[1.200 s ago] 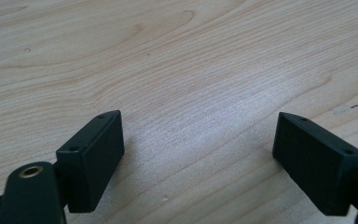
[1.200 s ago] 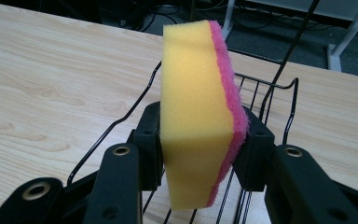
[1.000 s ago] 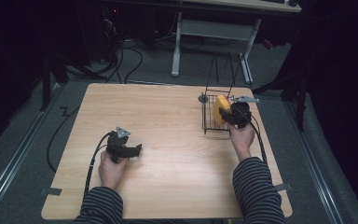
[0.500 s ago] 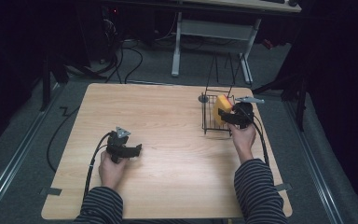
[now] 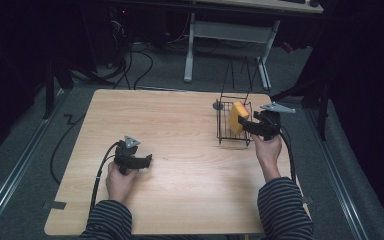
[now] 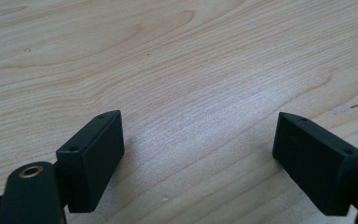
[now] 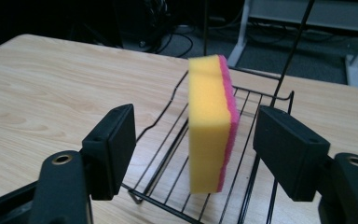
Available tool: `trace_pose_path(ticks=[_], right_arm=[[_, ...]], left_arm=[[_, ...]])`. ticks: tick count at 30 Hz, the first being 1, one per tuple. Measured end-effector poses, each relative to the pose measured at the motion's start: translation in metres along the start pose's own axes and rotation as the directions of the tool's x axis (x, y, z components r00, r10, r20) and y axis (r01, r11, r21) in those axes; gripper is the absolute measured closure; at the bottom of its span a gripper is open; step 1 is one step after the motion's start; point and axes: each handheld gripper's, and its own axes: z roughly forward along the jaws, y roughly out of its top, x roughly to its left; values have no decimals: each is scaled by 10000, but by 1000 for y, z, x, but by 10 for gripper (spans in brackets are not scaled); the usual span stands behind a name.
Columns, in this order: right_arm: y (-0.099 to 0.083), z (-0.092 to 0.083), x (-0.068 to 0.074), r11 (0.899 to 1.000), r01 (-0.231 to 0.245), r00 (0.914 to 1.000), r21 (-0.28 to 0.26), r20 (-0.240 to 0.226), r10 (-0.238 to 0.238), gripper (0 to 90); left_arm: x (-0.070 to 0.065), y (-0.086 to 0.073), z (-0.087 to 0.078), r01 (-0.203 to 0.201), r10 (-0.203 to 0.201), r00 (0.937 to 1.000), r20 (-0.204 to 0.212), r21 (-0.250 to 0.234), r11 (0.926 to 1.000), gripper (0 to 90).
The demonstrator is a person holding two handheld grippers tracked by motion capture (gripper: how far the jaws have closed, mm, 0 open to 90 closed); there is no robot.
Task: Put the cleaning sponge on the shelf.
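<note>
A yellow sponge with a pink back (image 5: pixel 238 117) (image 7: pixel 209 126) stands on edge in a black wire rack (image 5: pixel 228 136) (image 7: pixel 167 140) at the table's right. My right gripper (image 5: pixel 246 126) (image 7: pixel 196 128) hovers just right of the rack, pointing at the sponge. Its jaws have just been opening; they stand wide, with the sponge in line between them but a little ahead of the pads, untouched. My left gripper (image 5: pixel 146 160) (image 6: pixel 200 126) rests low over bare wood at the table's left front, open with nothing between its jaws.
The wooden table (image 5: pixel 180 125) has a small grey round piece (image 5: pixel 218 106) by the rack's far left corner. Tall thin wires (image 5: pixel 230 75) rise from the rack's back. A white desk frame (image 5: pixel 230 32) and floor cables (image 5: pixel 140 55) lie beyond the far edge.
My right gripper has drawn back slightly to the right and up from the sponge, which stays standing in the rack. The left hand has not moved.
</note>
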Motion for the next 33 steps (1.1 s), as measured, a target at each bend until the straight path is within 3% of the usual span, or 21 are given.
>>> trace_pose_path(ticks=[7, 16, 25, 33], right_arm=[[-4, -13, 0, 10000, 47, 9999, -67, -133, -48, 319], [-3, -40, 9, 9995, -42, 9974, -304, -719, 20, 328], [-11, -58, 18, 9986, 135, 9967, -519, -786, -175, 340], [-13, -80, 25, 9938, 180, 9937, -1094, -1078, -299, 350]], left_arm=[[0, 0, 0, 14, -14, 10000, 7, 3, 10000, 171], [0, 0, 0, 18, -18, 10000, 6, 1, 10000, 172], [0, 0, 0, 15, -15, 10000, 7, 3, 10000, 171], [0, 0, 0, 17, -17, 10000, 7, 3, 10000, 171]])
